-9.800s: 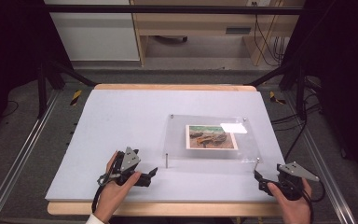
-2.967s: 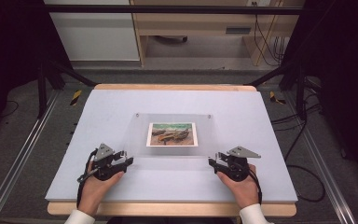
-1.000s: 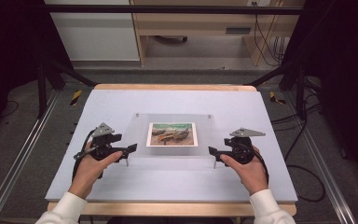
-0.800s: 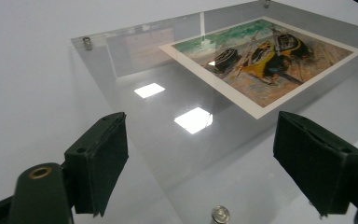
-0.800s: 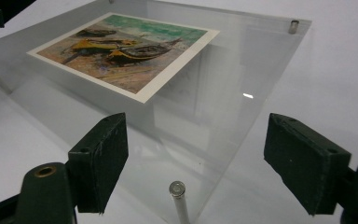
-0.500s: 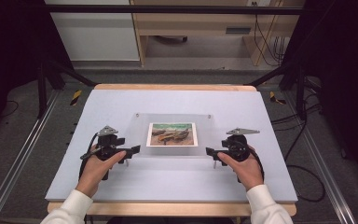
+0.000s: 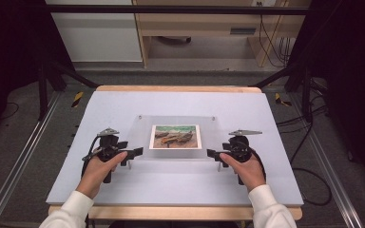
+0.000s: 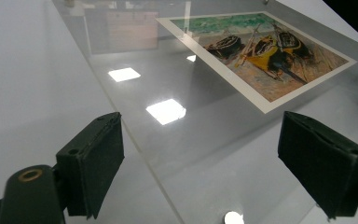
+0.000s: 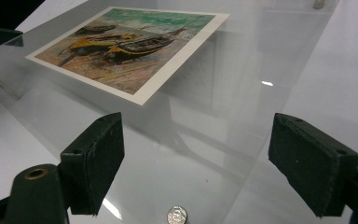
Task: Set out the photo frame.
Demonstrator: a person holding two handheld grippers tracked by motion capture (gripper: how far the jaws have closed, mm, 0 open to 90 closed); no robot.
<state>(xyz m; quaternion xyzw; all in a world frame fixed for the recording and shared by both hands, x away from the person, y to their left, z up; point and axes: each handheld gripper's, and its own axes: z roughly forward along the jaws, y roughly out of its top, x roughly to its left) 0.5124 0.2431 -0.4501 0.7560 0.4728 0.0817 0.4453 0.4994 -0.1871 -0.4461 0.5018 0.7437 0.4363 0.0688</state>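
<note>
Two black grippers flank a clear acrylic frame [image 7: 176,137] lying flat near the middle of the table [image 7: 123,104]. The frame is a smooth, glossy, rectangular sheet that mirrors bright ceiling lights; small metal standoffs sit at its corners, one of them [image 9: 177,215] a round knurled cap close to the right gripper's camera. Sandwiched in it is a print [image 7: 175,137] with a white border, a painterly scene of boats on a sandy shore under a green sea.

The left gripper [image 7: 134,153] rests at the frame's near-left corner, its jaws spread wide after having just been opening; in the left gripper view the matte, blocky pads stand apart with the sheet's corner running between them, untouched. The right gripper [image 7: 212,154] sits at the near-right corner, its jaws likewise spread, having just been opening, and its pads are clear of the sheet.

The table is covered with a pale, matte, lavender-grey surface edged in light wood. Beyond it are a grey floor, black stand legs, trailing cables and a wooden bench.
</note>
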